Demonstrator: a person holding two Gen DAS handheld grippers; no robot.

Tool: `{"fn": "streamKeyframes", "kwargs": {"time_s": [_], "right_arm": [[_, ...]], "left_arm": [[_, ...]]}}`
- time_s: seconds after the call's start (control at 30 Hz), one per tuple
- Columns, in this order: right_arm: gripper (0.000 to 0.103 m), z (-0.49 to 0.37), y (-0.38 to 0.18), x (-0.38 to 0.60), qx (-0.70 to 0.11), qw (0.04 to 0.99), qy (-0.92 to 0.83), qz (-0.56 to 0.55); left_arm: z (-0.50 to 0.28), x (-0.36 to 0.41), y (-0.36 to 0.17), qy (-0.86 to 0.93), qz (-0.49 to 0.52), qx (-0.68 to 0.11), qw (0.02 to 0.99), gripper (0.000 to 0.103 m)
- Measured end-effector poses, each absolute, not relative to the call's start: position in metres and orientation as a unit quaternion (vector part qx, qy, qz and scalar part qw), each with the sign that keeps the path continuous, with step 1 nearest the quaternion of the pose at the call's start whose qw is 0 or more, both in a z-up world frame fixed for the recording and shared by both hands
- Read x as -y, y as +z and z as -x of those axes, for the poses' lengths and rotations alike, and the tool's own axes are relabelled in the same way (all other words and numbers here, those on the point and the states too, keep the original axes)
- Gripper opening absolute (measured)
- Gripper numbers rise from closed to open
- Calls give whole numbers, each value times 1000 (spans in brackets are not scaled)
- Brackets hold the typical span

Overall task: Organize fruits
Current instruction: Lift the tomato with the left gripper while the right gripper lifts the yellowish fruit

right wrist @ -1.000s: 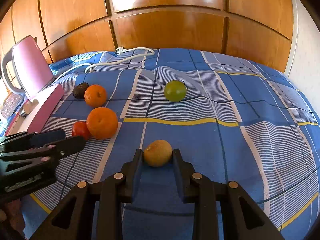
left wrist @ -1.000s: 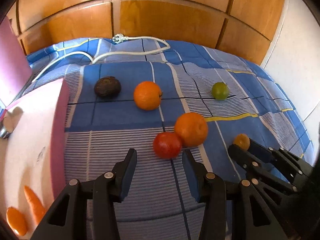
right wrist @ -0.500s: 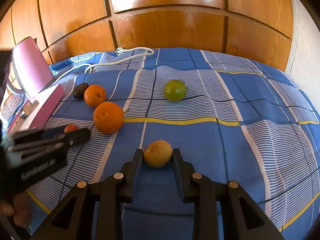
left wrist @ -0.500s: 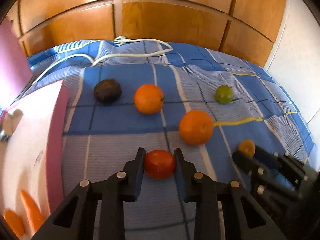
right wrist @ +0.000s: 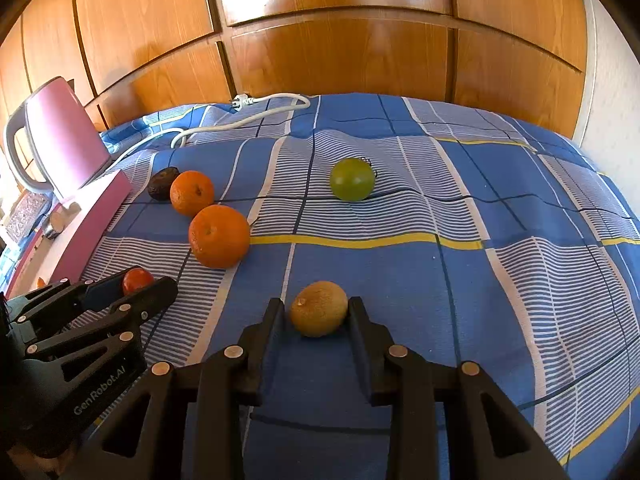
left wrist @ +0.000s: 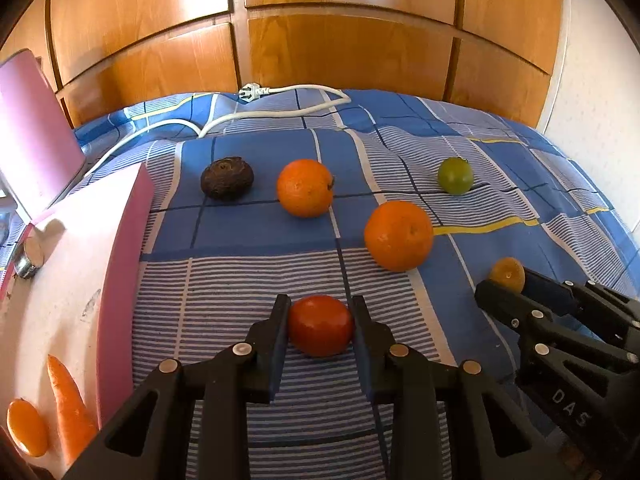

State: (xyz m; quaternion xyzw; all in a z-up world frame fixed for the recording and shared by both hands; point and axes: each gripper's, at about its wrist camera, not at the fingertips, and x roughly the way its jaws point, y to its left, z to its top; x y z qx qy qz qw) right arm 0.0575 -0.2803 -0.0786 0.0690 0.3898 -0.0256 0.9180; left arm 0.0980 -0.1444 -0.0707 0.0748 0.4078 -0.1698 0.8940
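A: While both tools sit low over the blue checked bedspread (right wrist: 460, 280), the left gripper (left wrist: 320, 320) has its jaws closed onto the small round red fruit (left wrist: 320, 330), one pad on each flank. The fruit rests on the striped patch of cloth, not lifted.

B: Noted. The right gripper (right wrist: 318, 314) brackets the small brownish-yellow oval fruit (right wrist: 319, 308); its jaws are easing apart, and from the right wrist view the pads look barely in contact, if at all. That fruit lies on a plain blue square.

A: Side grips make sense, as round fruit rolls on soft bedding, and pads on opposite flanks stop that.

B: Loose fruit beyond: larger round orange (left wrist: 399, 235) nearest, second smaller orange (left wrist: 306, 188) behind it, dark wrinkled brown fruit (left wrist: 227, 177) beside that, green round fruit (left wrist: 455, 175) off alone to the right.

A: At the left edge stands the pink-walled white tray (left wrist: 120, 264), holding a long orange carrot (left wrist: 68, 408) and a small orange piece (left wrist: 26, 426). Likely the collecting place, so the red fruit's short path goes left, judging by the layout.

B: Pink electric kettle (right wrist: 64, 140) and its white power cord (right wrist: 248, 118) lie at the back, clear of the work. Risk, by judgement: a slack right grip lets the oval fruit roll on the sagging cloth.
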Motion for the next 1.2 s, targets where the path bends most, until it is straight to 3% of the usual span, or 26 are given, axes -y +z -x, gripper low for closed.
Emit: {"fn": "streamKeyframes", "kwargs": {"time_s": [0.83,1.2], "right_arm": [[33,-57,-78,278,-389,919,-28,-63],[29,-51,-77,260,-393,918,-48,-3]], "left_arm": [[-77,134,-65,-160,-67,-415,893,29],[-53,123,-58,-158,-61,-426,889,29]]}}
